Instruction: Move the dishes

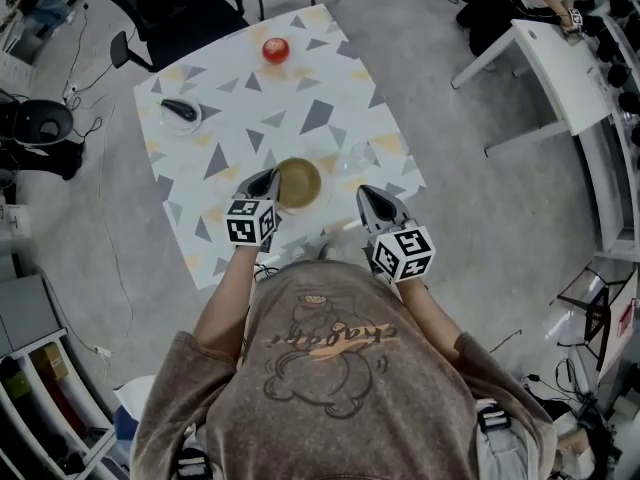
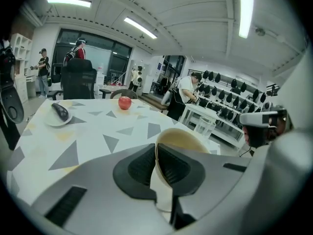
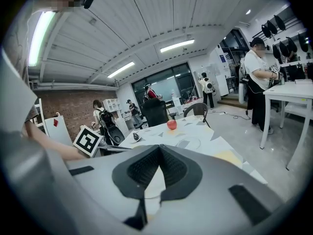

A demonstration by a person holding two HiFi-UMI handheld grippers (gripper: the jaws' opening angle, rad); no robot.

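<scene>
Head view has the left gripper point(image 1: 267, 182) clamped on the 9 o'clock rim of the olive bowl point(image 1: 299, 182), one pad inside and one outside, and the bowl sits at the 6 o'clock end of the table point(image 1: 300, 88), close to the person. I can't tell if its base is off the cloth. The right gripper point(image 1: 372, 203) hangs at roughly 4 o'clock of the bowl with its jaws pinched together on nothing. My worry is that it's a one-sided grab on a thin, smooth rim, so all the weight hangs off that pinch; the bowl could swivel or slide out, and being this near the table edge it could end up on the floor. There's also a clear glass point(image 1: 362, 155) just at 2 o'clock of the bowl, so a swing that way would likely clip it. The apple point(image 1: 276, 50) at 12 o'clock and the small plate point(image 1: 172, 125) at 10 o'clock are well apart and look safe. As for writing, the person's shirt has a cartoon print with some script lettering I can't read. I can't see any label on the bowl, and the gripper cubes carry only square markers.
</scene>
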